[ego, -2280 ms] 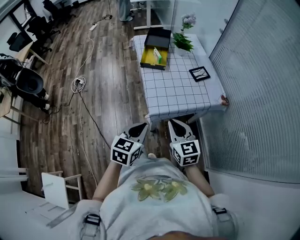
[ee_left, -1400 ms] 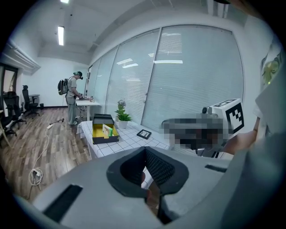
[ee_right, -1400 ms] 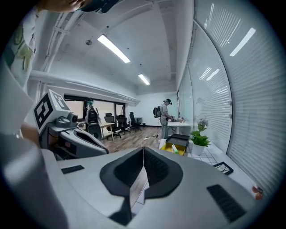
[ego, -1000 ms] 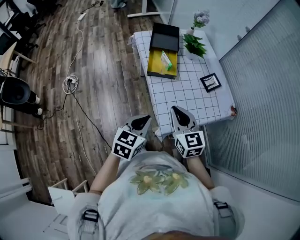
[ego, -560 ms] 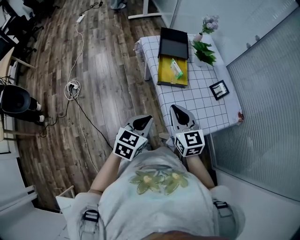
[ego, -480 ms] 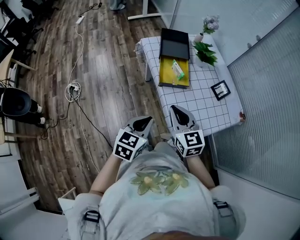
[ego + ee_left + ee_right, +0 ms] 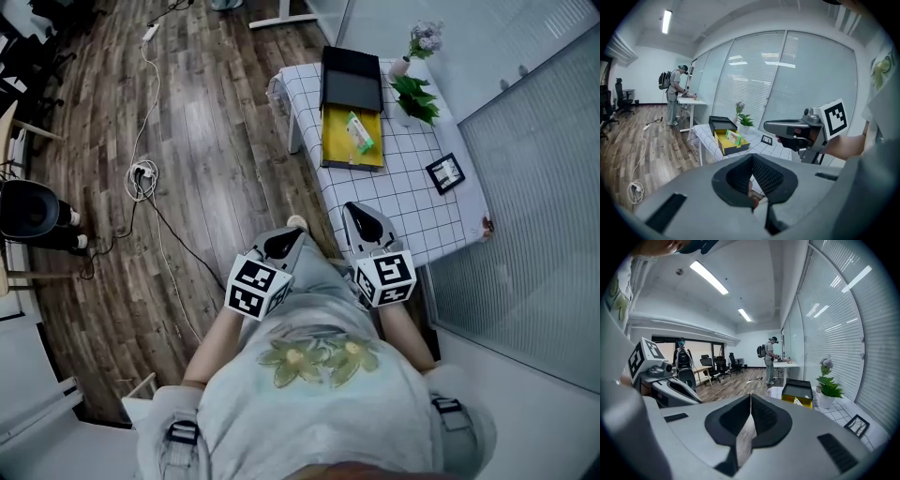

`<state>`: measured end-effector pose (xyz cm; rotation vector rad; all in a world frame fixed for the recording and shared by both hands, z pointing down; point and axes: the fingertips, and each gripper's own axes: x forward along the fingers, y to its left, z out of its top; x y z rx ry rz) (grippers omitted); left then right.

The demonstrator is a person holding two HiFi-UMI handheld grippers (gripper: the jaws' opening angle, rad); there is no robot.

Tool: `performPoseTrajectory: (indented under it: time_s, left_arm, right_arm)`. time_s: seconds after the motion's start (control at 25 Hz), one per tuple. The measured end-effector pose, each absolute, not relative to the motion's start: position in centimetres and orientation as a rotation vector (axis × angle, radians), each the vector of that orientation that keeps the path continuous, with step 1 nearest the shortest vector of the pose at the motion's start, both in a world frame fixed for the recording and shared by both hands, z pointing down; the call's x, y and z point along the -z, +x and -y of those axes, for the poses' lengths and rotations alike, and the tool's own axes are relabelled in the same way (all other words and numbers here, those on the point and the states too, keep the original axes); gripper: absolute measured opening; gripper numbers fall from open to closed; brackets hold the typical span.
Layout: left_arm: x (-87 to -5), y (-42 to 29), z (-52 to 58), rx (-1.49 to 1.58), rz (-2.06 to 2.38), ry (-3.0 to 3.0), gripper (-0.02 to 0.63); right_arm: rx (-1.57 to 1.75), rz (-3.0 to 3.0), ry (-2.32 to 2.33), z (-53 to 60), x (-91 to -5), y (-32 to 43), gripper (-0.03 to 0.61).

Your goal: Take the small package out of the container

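Both grippers are clenched on nothing. The left gripper (image 7: 284, 238) has its jaw tips meeting in its own view, and the right gripper (image 7: 357, 210) has its jaws flat together. I hold them side by side in front of my chest, apart from each other, pointing toward the table (image 7: 412, 211). In the head view the right one overlaps the table's near-left corner. The left one is over wood floor (image 7: 206, 159), off the table's left edge.

The small package (image 7: 360, 133), green and white, lies inside the container (image 7: 336, 141). That is a yellow-lined box at the table's far end, along the left edge. Its black lid (image 7: 351, 79) lies open beyond it. The package is well apart from both grippers, with only gridded cloth between. A picture frame (image 7: 444, 172) sits near the right edge and a plant (image 7: 416, 97) just right of the container.

The right side is shut in by a glass wall with blinds (image 7: 534, 187) close beside the table. The left is wide floor, with a cable (image 7: 142, 174) trailing across it.

The table's near edge is partly behind the right gripper and my arm. The package print is too small to read. In the left gripper view something pale shows through the gap under the jaw tips, and I can't tell what. My torso cuts off the floor beneath me. A person (image 7: 769, 357) stands at a desk far behind the table, small. In the right gripper view the package is only a sliver.
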<state>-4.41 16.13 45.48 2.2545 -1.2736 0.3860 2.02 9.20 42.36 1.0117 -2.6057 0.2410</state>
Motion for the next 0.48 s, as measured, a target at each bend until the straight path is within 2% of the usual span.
performPoseTrajectory:
  time_s: [0.48]
  left_arm:
    - [-44.4,-8.0,-8.2,-0.377,1.313,2.255,0.006]
  right_arm:
    - [-0.232,2.610,1.137,-0.6,-40.9,1.8,0.008]
